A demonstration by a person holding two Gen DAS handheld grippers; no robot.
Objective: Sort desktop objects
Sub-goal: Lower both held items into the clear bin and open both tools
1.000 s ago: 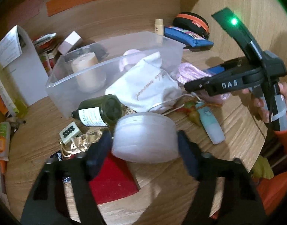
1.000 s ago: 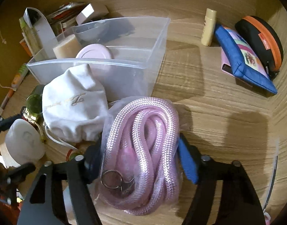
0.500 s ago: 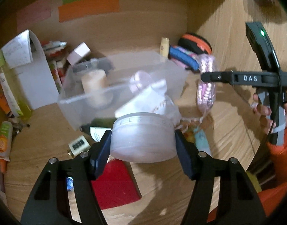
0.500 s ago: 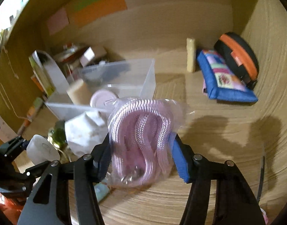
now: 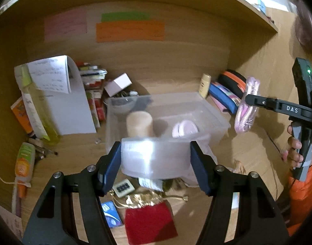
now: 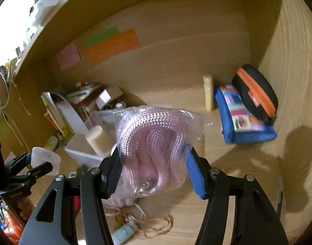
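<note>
Both loads lifted off the desk (image 5: 249, 155)

We find the left gripper (image 5: 156, 160) pinching the tub (image 5: 154, 159) above the bin's (image 5: 215, 120) front rim, higher than before; the right gripper (image 6: 153, 170) clamps the bagged rope (image 6: 156, 147), also raised.

We count two hand-held grippers: left hand-held gripper (image 5: 156, 163), right hand-held gripper (image 6: 152, 170). One clear bin (image 5: 215, 114), holding one candle (image 5: 139, 123) and one pink round compact (image 5: 185, 128). Three paper notes on the back wall: pink (image 5: 65, 27), green (image 5: 125, 17), orange (image 5: 129, 31). One blue pouch (image 6: 245, 122), one black-and-orange case (image 6: 255, 91).
</note>
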